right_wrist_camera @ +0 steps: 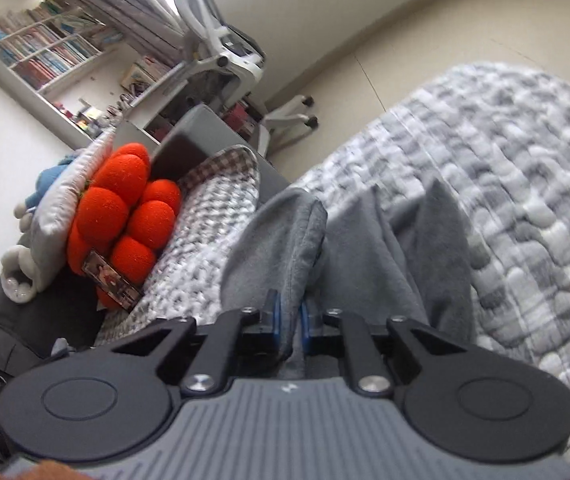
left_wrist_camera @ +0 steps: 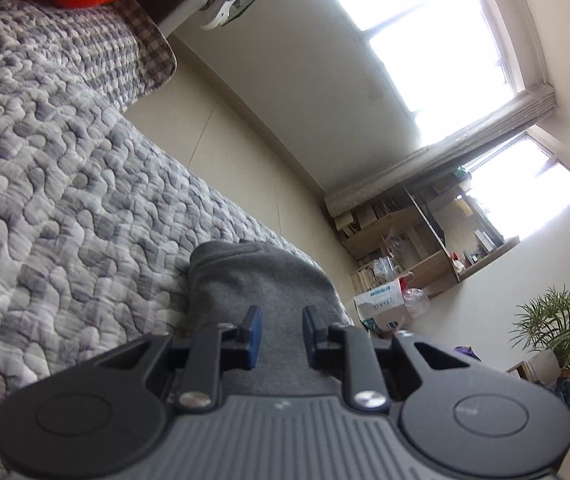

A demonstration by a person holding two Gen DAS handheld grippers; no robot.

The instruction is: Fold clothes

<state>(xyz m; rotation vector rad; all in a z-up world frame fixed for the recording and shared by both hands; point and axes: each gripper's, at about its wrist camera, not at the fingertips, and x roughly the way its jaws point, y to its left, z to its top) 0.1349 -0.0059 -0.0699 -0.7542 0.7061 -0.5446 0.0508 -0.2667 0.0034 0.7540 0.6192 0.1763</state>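
Grey ribbed housing fills the bottom of both wrist views and hides whatever lies directly beneath each tool. Ahead of it in the right view, the right gripper (right_wrist_camera: 288, 322) has its blue-padded fingers (right_wrist_camera: 273, 320) clenched on a raised fold of the grey garment (right_wrist_camera: 365, 256); the cloth passes between the pads and stands up past them, so the pinched edge itself is covered. Beyond the fold, the rest of the garment lies draped on the quilted bed cover (right_wrist_camera: 505, 184), its far corners poking up in two points.

In the left view, the left gripper (left_wrist_camera: 281, 330) has its fingers (left_wrist_camera: 253, 330) slightly parted with a clear gap between the pads. The grey garment (left_wrist_camera: 261, 276) lies under and beyond them on the bed cover (left_wrist_camera: 65, 184); whether the pads touch the cloth cannot be told, since the black linkage blocks the contact line.

Relative to the garment, an orange knotted cushion (right_wrist_camera: 121, 216) sits up by the head of the bed, partly masking a pale pillow and a blue and white plush toy (right_wrist_camera: 41, 192), both cut off. A white office chair (right_wrist_camera: 225, 56) stands on the floor past the cushion, blurred, in front of a bookshelf (right_wrist_camera: 41, 56). In the left view a bright window (left_wrist_camera: 425, 40) washes out its surroundings, and a potted plant (left_wrist_camera: 557, 332) stands at the frame's right edge.
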